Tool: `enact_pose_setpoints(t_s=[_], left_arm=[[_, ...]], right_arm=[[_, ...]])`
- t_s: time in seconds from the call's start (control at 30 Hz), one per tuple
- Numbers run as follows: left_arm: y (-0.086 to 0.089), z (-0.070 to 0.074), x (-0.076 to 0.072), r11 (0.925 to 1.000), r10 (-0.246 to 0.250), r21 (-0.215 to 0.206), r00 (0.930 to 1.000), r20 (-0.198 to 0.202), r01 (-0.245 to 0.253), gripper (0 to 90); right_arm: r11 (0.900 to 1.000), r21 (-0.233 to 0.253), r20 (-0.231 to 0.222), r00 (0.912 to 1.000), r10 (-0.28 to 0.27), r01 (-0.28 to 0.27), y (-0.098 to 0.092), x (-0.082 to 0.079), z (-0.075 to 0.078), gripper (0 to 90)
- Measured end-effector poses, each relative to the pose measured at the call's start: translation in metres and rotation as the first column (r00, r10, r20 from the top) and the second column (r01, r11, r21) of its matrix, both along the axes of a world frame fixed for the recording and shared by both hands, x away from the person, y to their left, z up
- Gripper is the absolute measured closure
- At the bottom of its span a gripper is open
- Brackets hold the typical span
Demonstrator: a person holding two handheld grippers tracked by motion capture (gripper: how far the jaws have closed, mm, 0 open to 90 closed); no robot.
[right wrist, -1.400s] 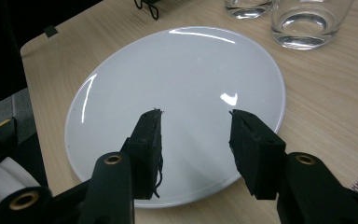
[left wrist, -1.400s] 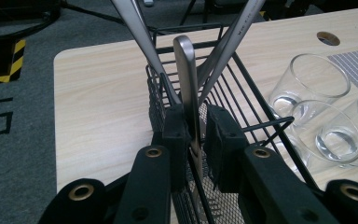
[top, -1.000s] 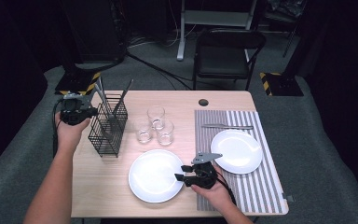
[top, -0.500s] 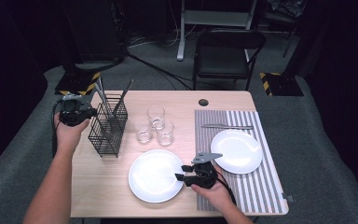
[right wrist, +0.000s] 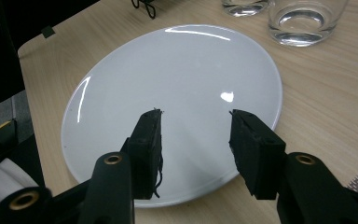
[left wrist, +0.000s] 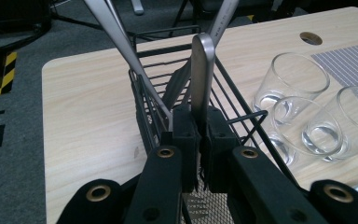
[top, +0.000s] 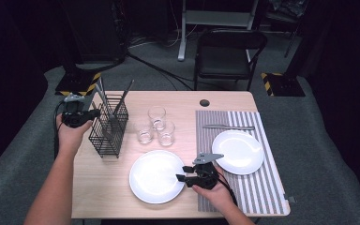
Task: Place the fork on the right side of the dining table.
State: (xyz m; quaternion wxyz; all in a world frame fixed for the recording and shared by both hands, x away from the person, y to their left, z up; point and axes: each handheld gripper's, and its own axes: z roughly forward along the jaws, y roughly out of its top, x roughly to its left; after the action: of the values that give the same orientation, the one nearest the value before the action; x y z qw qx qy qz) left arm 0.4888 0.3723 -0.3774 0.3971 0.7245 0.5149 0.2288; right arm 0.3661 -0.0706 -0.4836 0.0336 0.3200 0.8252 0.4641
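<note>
Now: one gripper pinches cutlery in the rack, the other hovers spread over a plate.

At the table's left edge, the left gripper (left wrist: 199, 140) has its jaws clamped on a steel utensil handle (left wrist: 202, 70) standing in the black wire cutlery basket (top: 108, 126). The right gripper (right wrist: 196, 140), jaws apart, sits above the near rim of the white dinner plate (right wrist: 177, 84), which lies on bare wood beside the striped placemat (top: 262, 187).

Bright overhead light, dark surroundings, glare on plate (right wrist: 177, 93)
</note>
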Motion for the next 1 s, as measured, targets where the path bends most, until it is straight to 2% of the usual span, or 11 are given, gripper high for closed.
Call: enact_pose_setpoints(t_s=[0.23, 0.43, 1.0], left_arm=[[0.000, 0.001, -0.001, 1.0000, -0.002, 0.001, 1.0000, 0.000, 0.002, 85.6], [-0.002, 0.004, -0.002, 0.9991, -0.012, 0.041, 0.9999, 0.004, 0.012, 86.9], [-0.004, 0.013, -0.004, 0.9989, -0.018, 0.044, 0.9996, 0.023, 0.017, 86.9]], right_arm=[[1.000, 0.000, 0.000, 1.0000, 0.000, 0.000, 0.000, 0.000, 0.000, 53.4], [1.000, 0.000, -0.002, 1.0000, -0.003, 0.003, -0.001, 0.000, 0.000, 53.4], [1.000, 0.001, -0.008, 0.9999, -0.011, 0.011, 0.000, 0.001, 0.000, 53.4]])
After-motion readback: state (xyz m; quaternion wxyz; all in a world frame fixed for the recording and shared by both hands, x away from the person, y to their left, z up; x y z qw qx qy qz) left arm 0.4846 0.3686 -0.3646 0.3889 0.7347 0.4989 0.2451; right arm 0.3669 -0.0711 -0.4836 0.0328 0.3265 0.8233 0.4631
